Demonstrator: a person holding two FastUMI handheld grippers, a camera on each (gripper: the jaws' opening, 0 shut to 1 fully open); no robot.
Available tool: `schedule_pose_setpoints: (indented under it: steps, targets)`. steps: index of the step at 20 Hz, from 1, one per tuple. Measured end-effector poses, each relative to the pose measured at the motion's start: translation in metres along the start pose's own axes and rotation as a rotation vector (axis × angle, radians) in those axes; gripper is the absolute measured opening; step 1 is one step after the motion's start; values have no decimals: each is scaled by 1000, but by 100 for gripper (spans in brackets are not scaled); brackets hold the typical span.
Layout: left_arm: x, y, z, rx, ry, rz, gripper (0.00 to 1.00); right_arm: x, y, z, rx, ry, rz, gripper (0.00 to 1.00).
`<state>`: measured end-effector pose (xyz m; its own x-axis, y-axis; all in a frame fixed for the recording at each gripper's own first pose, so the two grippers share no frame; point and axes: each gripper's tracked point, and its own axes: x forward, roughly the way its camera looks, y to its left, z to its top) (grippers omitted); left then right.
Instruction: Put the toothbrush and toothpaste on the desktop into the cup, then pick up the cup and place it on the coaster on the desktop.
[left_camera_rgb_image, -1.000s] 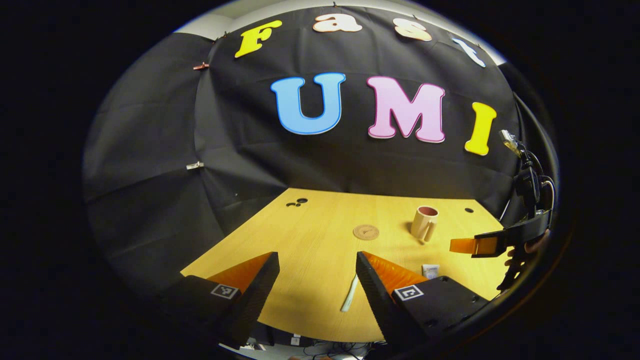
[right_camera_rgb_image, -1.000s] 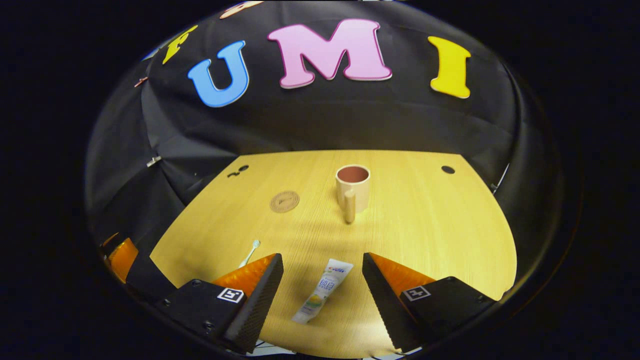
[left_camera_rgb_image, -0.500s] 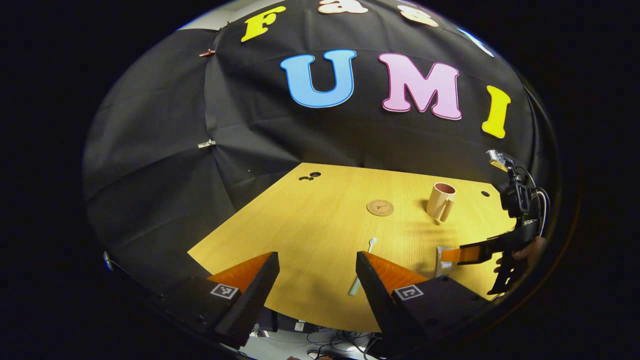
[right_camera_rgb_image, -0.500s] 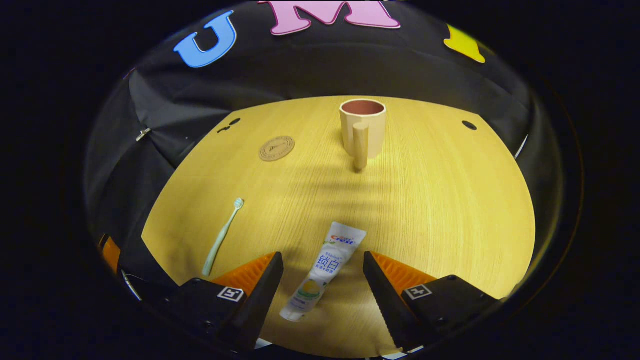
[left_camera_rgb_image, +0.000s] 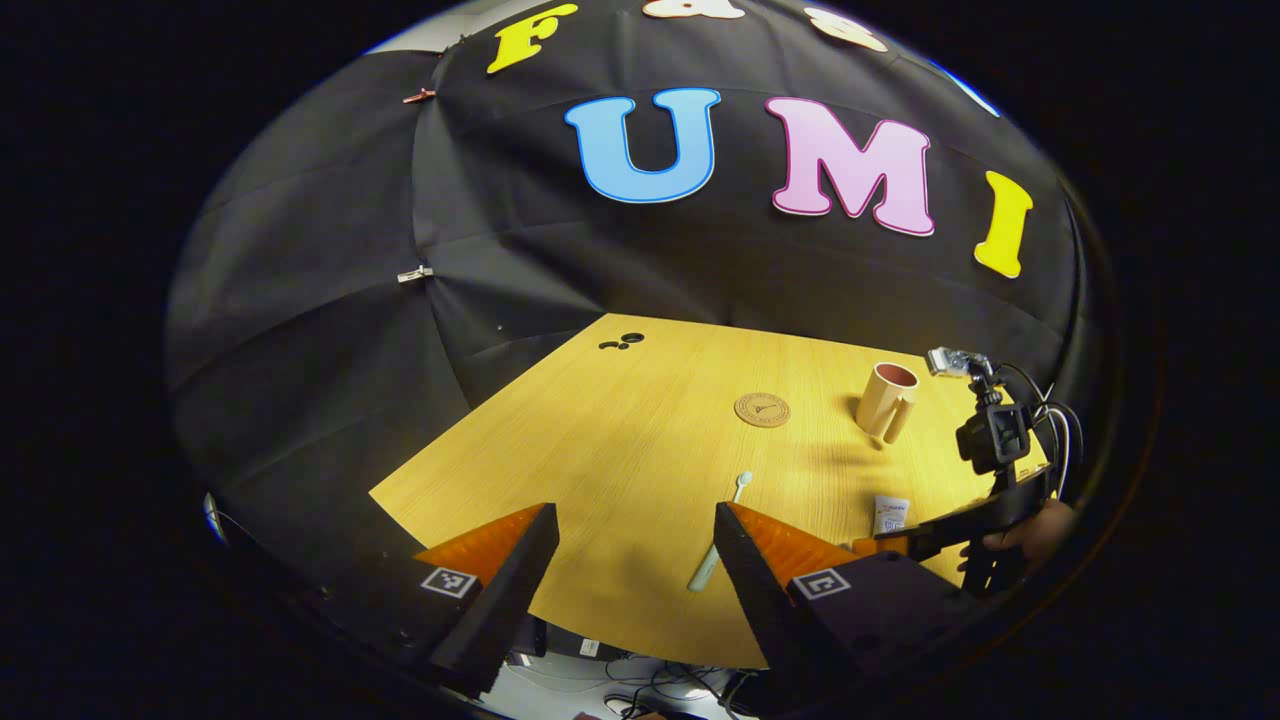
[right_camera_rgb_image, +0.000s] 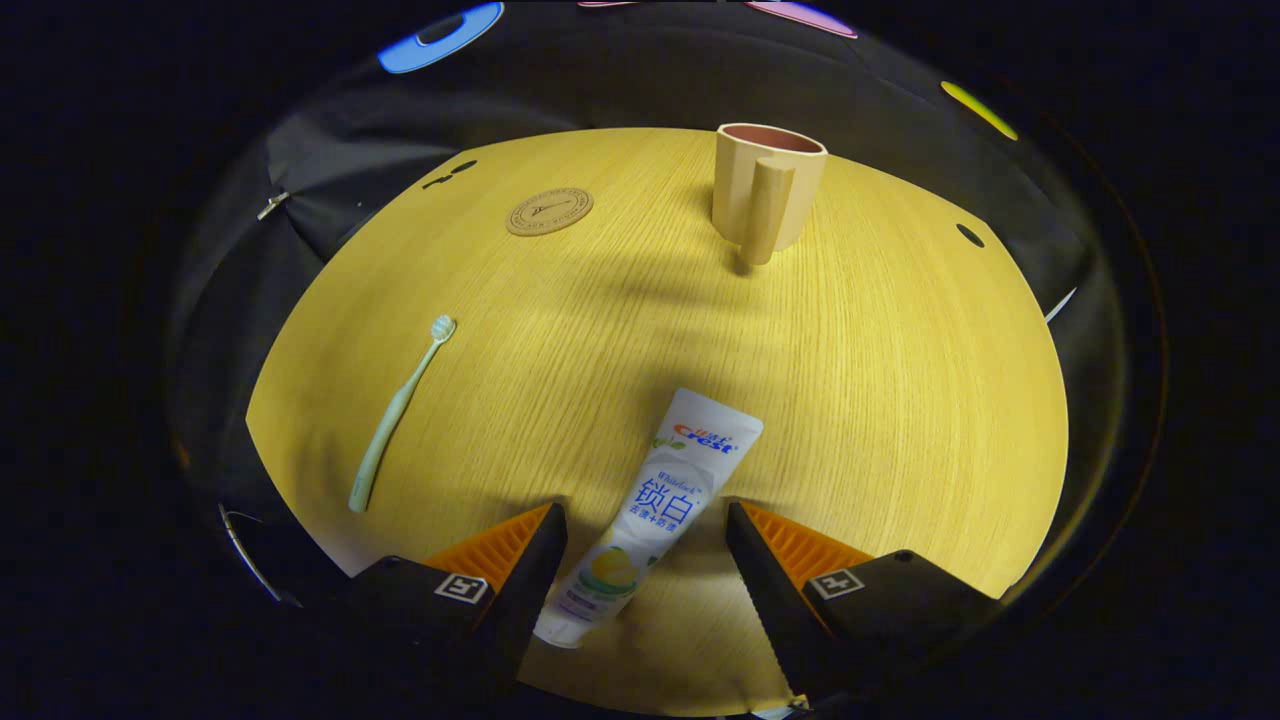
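A white toothpaste tube lies on the wooden desktop, and my right gripper stands open with its fingers on either side of the tube's lower half, not pressing it. A pale green toothbrush lies to its left. The beige cup stands upright at the far side, handle toward me, with the round cork coaster to its left. My left gripper hovers open near the desk's front edge, the toothbrush just inside its right finger. In the left gripper view the cup, coaster, toothpaste and right gripper appear at right.
Small dark holes mark the desktop at the far left and far right. Black cloth walls close in behind and beside the desk. A hand holds the right gripper at the desk's right edge.
My right gripper has come down and forward over the toothpaste, whose tube now lies between its fingers. My left gripper tilted down toward the desk earlier and has since barely moved.
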<state>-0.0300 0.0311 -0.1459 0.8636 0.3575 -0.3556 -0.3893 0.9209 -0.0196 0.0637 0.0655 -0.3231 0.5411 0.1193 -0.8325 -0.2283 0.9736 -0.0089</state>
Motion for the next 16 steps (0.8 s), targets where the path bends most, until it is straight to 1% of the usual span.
schedule_pose_setpoints:
  steps: [3,4,5,6,7,8,9,10,12,13,16]
  targets:
    - [-2,5,1,5,-10,-1,99,0,2,-3,-24,14,-33,98]
    - [-1,6,0,6,-14,-5,99,1,4,-3,-18,16,-36,92]
    - [-2,7,1,6,-17,-9,99,1,5,-4,-6,25,-43,94]
    - [-2,9,0,1,-21,-13,100,2,6,-4,14,36,-53,92]
    - [-3,9,-2,-8,-23,-22,99,1,6,-5,41,60,-66,87]
    - [-4,10,-3,-18,-23,-32,98,-1,8,-9,60,88,-74,85]
    - [-4,11,-6,-23,-20,-41,98,1,10,-8,70,98,-79,76]
    - [-4,14,-7,-24,-17,-44,98,2,11,-7,74,103,-81,73]
    - [-5,20,-9,-23,-21,-50,98,-1,10,-7,79,97,-84,59]
    - [-5,24,-10,-21,-23,-53,99,4,9,-8,89,97,-81,40]
    - [-2,34,-12,-11,-19,-65,99,2,10,-6,84,105,-79,39]
